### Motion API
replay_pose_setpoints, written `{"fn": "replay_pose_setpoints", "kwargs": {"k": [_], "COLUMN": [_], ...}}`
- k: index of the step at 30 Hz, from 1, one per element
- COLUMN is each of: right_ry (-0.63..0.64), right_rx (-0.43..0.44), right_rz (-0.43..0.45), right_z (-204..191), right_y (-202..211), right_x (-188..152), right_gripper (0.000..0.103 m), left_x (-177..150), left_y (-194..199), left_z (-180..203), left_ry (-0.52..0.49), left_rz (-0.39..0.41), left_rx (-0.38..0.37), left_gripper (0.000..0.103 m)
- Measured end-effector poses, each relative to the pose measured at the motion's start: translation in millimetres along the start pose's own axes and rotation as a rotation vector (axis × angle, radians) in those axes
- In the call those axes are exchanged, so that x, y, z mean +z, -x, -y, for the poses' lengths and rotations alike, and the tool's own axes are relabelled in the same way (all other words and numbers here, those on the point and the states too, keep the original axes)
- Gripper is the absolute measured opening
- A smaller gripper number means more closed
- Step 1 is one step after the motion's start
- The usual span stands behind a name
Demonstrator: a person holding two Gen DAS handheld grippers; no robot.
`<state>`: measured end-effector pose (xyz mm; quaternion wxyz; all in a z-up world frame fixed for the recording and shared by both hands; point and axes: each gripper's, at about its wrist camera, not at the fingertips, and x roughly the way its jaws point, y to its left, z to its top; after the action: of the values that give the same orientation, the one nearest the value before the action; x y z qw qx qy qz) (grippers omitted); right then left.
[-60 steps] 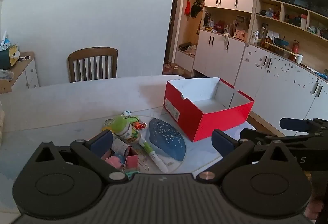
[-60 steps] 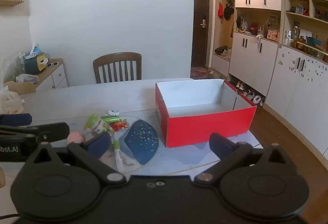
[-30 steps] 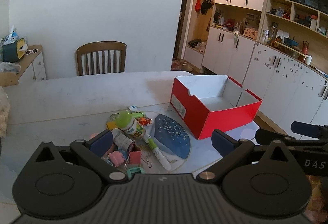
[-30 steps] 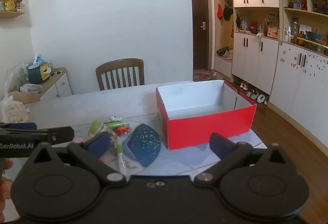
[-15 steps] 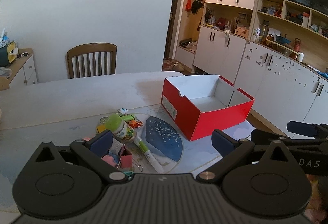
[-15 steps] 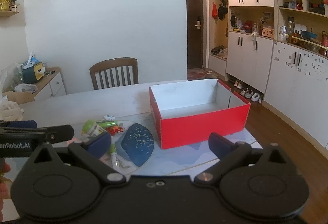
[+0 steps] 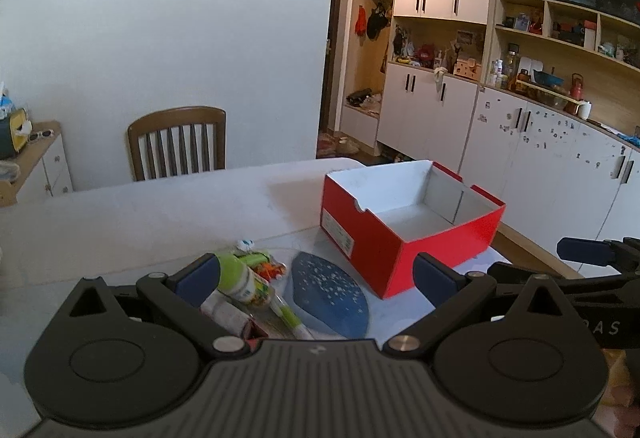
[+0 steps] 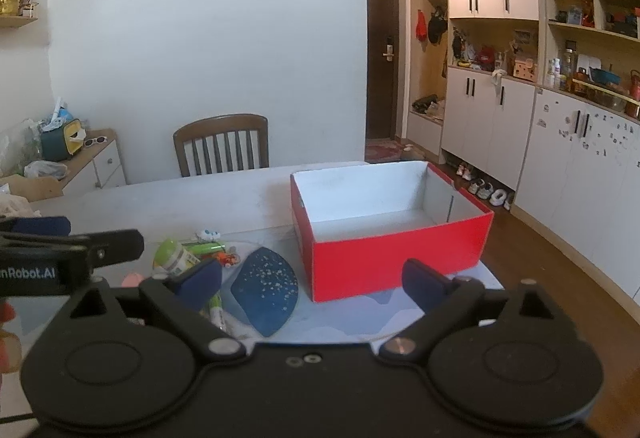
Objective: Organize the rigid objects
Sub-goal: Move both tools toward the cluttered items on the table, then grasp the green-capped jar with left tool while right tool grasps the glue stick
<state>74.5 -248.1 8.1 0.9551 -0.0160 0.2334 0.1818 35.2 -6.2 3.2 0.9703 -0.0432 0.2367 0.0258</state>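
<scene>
Clutter (image 7: 256,286) sits unsorted beside our red box (image 8: 392,238) (empty); left gripper (image 7: 316,278) spread wide, right gripper (image 8: 312,278) closing on nothing, so next we pick one piece.

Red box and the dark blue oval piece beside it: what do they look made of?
Red box: likely cardboard, smooth red outside and matte white inside, with thin walls, a folded flap and a thumb notch. Dark blue oval piece: unclear, perhaps hard plastic or ceramic; matte, white-speckled, thin edged.
</scene>
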Motion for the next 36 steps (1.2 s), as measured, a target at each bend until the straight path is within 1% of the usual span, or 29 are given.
{"fn": "replay_pose_setpoints", "kwargs": {"k": [6,13,17,22,25,29,33,36], "right_ry": [-0.013,0.015,0.026,0.082,0.113,0.164,0.201,0.224], "right_rx": [0.036,0.054,0.073,0.109,0.140,0.159,0.177,0.192], "right_rz": [-0.001,-0.014,-0.039,-0.094,-0.134,-0.168,-0.220,-0.245], "right_z": [-0.6,-9.8,-16.2,-27.3,-36.2,-48.4,-58.1,-65.8], "right_y": [-14.5,-32.3,-44.6,-65.3,-79.6,-97.3,-120.0,-135.0], "right_x": [5.7,9.6,9.1,-0.4,-5.5,-11.0,-18.0,-25.1], "right_gripper": [0.097,0.096,0.096,0.095,0.092,0.089,0.080,0.077], "left_x": [9.0,14.5,12.3,2.7,-4.3,-9.3,-8.7,-9.6], "left_y": [-12.3,-26.5,-34.5,-48.1,-57.4,-73.3,-95.3,-114.6], "left_z": [-9.0,-19.2,-25.8,-43.6,-55.8,-71.5,-85.3,-92.5], "left_ry": [-0.010,-0.016,-0.002,0.032,0.054,0.091,0.121,0.118], "left_rz": [0.022,0.027,0.014,-0.033,-0.064,-0.092,-0.107,-0.124], "left_rx": [-0.001,-0.016,-0.020,0.014,0.045,0.061,0.077,0.081], "left_gripper": [0.103,0.103,0.103,0.103,0.103,0.103,0.102,0.102]}}
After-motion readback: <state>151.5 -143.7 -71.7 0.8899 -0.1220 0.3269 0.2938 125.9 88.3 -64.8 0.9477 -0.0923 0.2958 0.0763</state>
